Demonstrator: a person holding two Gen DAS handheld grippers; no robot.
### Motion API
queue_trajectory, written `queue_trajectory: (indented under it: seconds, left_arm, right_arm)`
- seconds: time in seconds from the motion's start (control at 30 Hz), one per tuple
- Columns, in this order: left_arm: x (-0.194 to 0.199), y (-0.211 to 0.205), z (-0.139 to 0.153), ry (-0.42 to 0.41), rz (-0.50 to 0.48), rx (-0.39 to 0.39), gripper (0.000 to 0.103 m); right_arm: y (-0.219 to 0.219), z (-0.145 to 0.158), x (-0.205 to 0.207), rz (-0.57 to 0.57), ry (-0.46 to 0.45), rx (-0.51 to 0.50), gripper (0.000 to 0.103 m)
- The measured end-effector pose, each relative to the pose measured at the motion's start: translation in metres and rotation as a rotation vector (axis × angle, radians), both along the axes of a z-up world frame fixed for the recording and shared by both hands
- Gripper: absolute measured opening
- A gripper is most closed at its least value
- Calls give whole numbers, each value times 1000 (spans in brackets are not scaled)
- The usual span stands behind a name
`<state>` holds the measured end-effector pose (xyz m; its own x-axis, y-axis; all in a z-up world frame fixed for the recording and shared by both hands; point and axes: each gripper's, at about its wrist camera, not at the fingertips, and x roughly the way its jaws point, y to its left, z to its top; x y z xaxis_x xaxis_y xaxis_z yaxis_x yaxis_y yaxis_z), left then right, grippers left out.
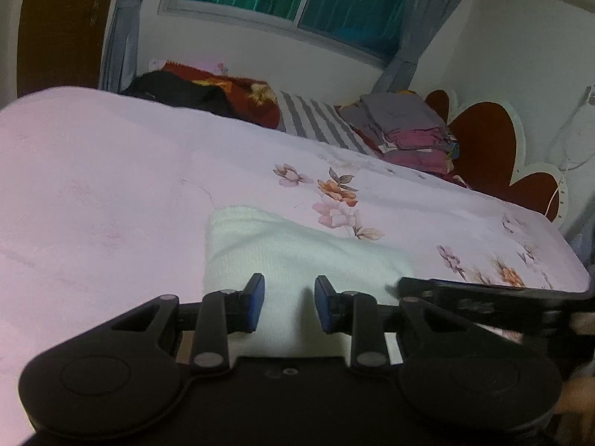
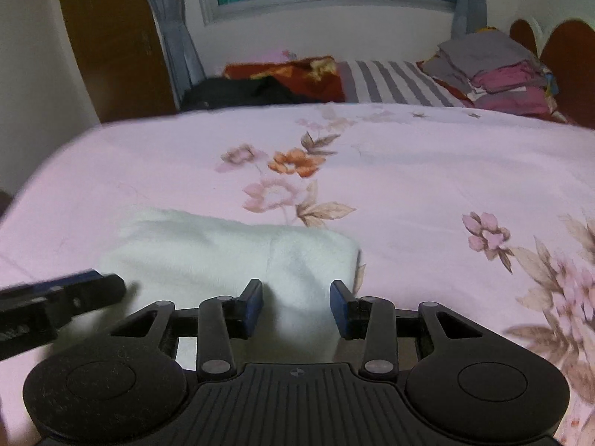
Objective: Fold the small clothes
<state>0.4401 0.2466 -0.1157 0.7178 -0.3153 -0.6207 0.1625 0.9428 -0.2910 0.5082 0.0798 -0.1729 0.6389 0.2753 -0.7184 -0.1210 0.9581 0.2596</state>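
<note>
Two grippers sit low over the near edge of a white garment [image 1: 297, 249] lying on the pink floral bedsheet [image 1: 111, 186], side by side, each pointing down at the cloth – placement reads like both are working the same near hem, one per corner, so a fold goes over evenly. Left gripper [image 1: 289, 303]: blue pads spread apart with white cloth showing in the gap, pads not visibly pressing it – cannot tell if any fabric is actually pinched lower down. Right gripper [image 2: 296, 306]: jaws also parted, a ridge of cloth rising between them, no clear squeeze visible. In the right wrist view the left tool shows at the left edge, just beside the garment's near left part; in the left wrist view the right tool pokes in from the right, close to the cloth.

Garment look: white, soft, ribbed or terry-like knit, already bunched into a rough rectangle, rounded puffy far edge, one crease running down the middle in the right view. Looks partly folded, judgement only. It lies near the front of the bed, well apart from the stack of folded clothes [image 2: 494, 70] by the headboard [image 1: 483, 137], which is likely where finished items go
</note>
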Motion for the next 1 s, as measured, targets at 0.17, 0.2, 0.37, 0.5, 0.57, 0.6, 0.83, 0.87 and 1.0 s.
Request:
queue_trajectory:
  seconds: [0.17,0.2,0.37,0.5,0.57,0.6,0.83,0.87,1.0]
  left_arm:
    - [-50,12,3,-5,-9,57,28]
    - [-59,12,1,-1,-7,66,28]
    - [-94,4,-13,43,-17,87,28]
    - [-103,-4,-25,85,-7,86,28]
    - [-107,-7,-24,90,-10,94,29]
    - [-108,-8,-23,92,-12,103,29]
    - [-117,-14,-20,121,26,154,39]
    - [-117,-15,-19,121,31,162,42]
    - [-119,-21,-14,132,71,168,65]
  right_arm:
    - [-9,29,-60,54,-31,56,39]
    - [-8,33,-72,66,-35,49,39]
    - [-6,24,-120,97,9,57,39]
    - [-3,6,-144,104,59,29,39]
    - [-2,-8,-148,100,83,-32,39]
    - [-8,-14,-151,89,88,-19,39]
    - [-16,-17,-154,59,106,-3,39]
    - [-16,-17,-155,62,101,-5,39]
    - [-16,-14,-157,66,105,-11,39]
